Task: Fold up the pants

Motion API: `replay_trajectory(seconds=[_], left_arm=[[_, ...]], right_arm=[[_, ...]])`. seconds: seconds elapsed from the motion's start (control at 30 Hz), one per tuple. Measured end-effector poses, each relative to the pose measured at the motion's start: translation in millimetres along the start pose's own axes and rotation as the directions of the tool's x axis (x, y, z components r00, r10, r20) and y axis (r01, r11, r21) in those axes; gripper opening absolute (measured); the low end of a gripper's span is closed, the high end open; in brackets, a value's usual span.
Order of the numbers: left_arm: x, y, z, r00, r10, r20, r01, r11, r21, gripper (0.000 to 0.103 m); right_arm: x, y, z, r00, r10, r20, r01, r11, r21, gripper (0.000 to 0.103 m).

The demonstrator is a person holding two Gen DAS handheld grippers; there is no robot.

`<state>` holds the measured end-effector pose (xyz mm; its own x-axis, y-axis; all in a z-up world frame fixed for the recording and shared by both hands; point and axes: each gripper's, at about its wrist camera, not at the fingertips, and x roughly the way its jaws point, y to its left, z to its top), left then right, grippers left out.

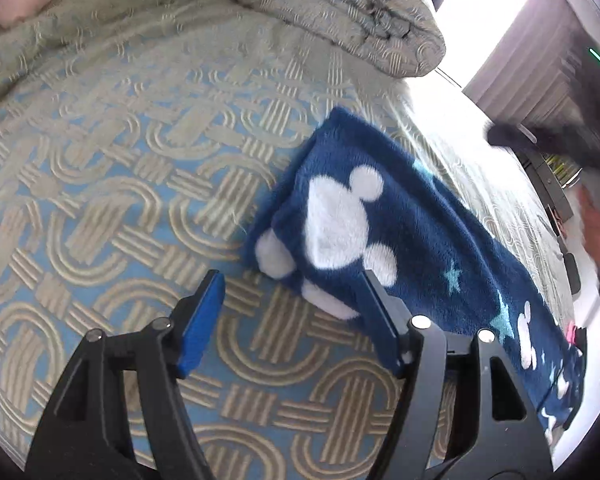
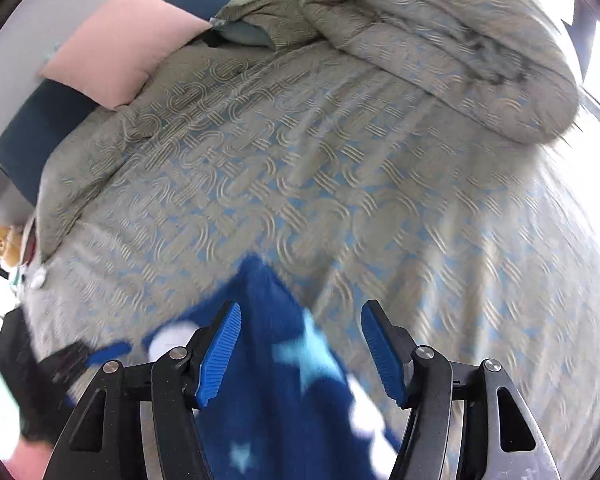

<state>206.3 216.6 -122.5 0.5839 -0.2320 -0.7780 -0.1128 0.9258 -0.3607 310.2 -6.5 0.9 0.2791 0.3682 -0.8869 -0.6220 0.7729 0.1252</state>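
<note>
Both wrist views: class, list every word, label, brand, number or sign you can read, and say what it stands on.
None can be read.
Pants: only white mouse-head shapes and pale stars, no lettering.
Bedspread: woven pattern, no text.
Pink pillow: plain.
Right wrist view is motion-blurred.

The left wrist view looks down along its fingers (image 1: 204, 320) from close above the bed (image 1: 100, 200), the pants (image 1: 400, 240) toward 2 o'clock. The right wrist view sits higher, facing the pillow (image 2: 120, 48) at 11 o'clock, pants (image 2: 276, 380) at 6. Both share the bed, pants and bunched duvet (image 1: 340, 12) near 1 o'clock.
</note>
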Motion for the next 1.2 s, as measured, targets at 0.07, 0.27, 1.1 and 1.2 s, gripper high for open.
replay_trajectory(seconds=[0.07, 0.27, 1.1, 1.2], left_arm=[[6.3, -0.2, -2.7, 0.999, -0.02, -0.039, 0.018, 0.999, -0.04, 0.072], [18.3, -7.1, 4.7, 0.998, -0.033, -0.055, 0.028, 0.995, -0.101, 0.079], [28.6, -24.7, 18.1, 0.994, 0.084, -0.076, -0.088, 0.995, -0.042, 0.058], [22.5, -21.0, 18.9, 0.992, 0.102, -0.072, -0.105, 0.993, -0.045, 0.058]], right_arm=[[-15.7, -8.1, -30.8, 0.999, -0.021, -0.025, 0.022, 1.0, 0.019, 0.064], [-33.3, -47.3, -116.5, 0.997, -0.014, -0.081, 0.026, 0.989, 0.146, 0.064], [-15.7, -70.4, -146.7, 0.979, -0.2, -0.05, 0.206, 0.956, 0.209, 0.061], [-48.6, -83.0, -157.1, 0.976, -0.215, -0.029, 0.216, 0.956, 0.196, 0.062]])
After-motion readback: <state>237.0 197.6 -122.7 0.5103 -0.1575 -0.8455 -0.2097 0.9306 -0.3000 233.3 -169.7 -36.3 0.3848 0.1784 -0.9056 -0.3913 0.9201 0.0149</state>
